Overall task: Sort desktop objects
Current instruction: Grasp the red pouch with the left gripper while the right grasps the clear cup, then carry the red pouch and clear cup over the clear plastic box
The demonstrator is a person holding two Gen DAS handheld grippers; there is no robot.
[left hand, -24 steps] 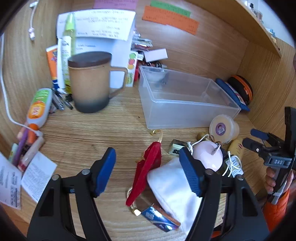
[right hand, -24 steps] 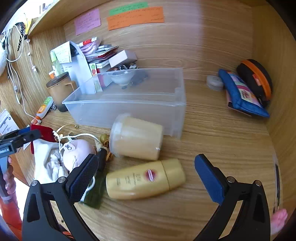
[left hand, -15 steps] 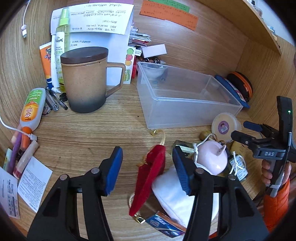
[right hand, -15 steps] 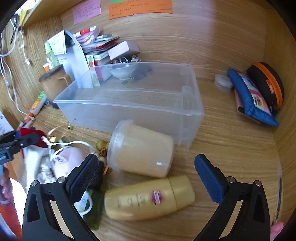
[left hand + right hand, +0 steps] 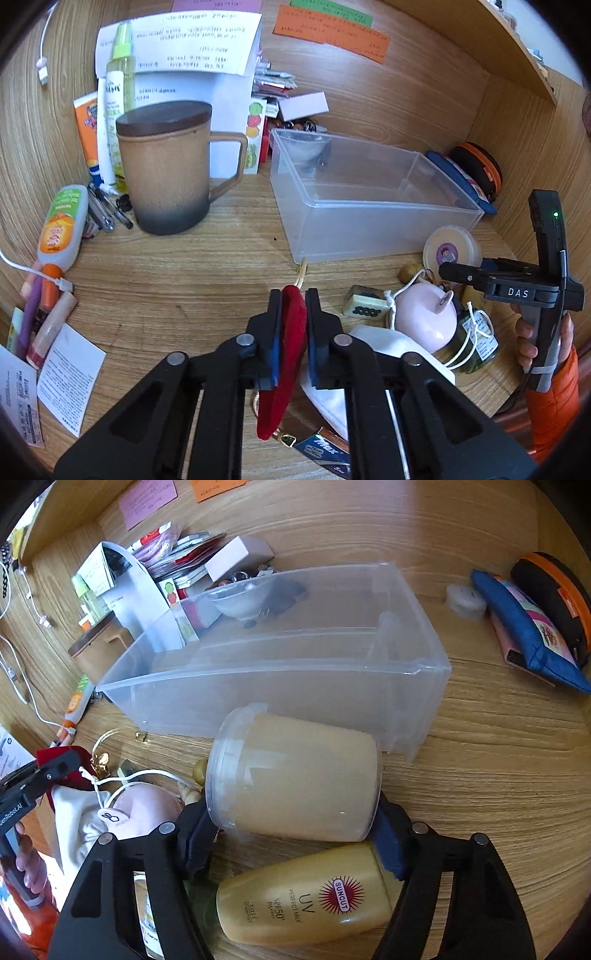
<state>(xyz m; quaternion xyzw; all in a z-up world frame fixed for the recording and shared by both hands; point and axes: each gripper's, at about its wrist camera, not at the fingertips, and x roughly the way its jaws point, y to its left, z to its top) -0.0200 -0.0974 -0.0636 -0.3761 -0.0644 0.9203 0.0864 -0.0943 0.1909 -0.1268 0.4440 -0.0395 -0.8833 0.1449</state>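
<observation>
My left gripper (image 5: 294,301) is shut on a red velvet pouch (image 5: 286,358) that lies on the wooden desk; the pouch hangs down between the pads. My right gripper (image 5: 291,830) is shut on a lying beige plastic cup with a clear lid (image 5: 295,779), its pads at the cup's two ends. The cup also shows in the left wrist view (image 5: 451,252), behind the right gripper's body (image 5: 517,291). A clear plastic bin (image 5: 280,672) stands just behind the cup and holds a small white bowl (image 5: 240,603). A yellow sunscreen bottle (image 5: 306,897) lies under the right gripper.
A brown lidded mug (image 5: 166,166) stands left of the bin (image 5: 369,199). A white cloth (image 5: 384,354), pink round object (image 5: 424,314), mahjong tile (image 5: 365,301) and green jar (image 5: 476,339) crowd the right. Tubes and pens lie far left. A blue pouch (image 5: 528,627) lies right.
Both grippers were open and have closed: the left on the red pouch, the right on the beige cup after moving forward over it.
</observation>
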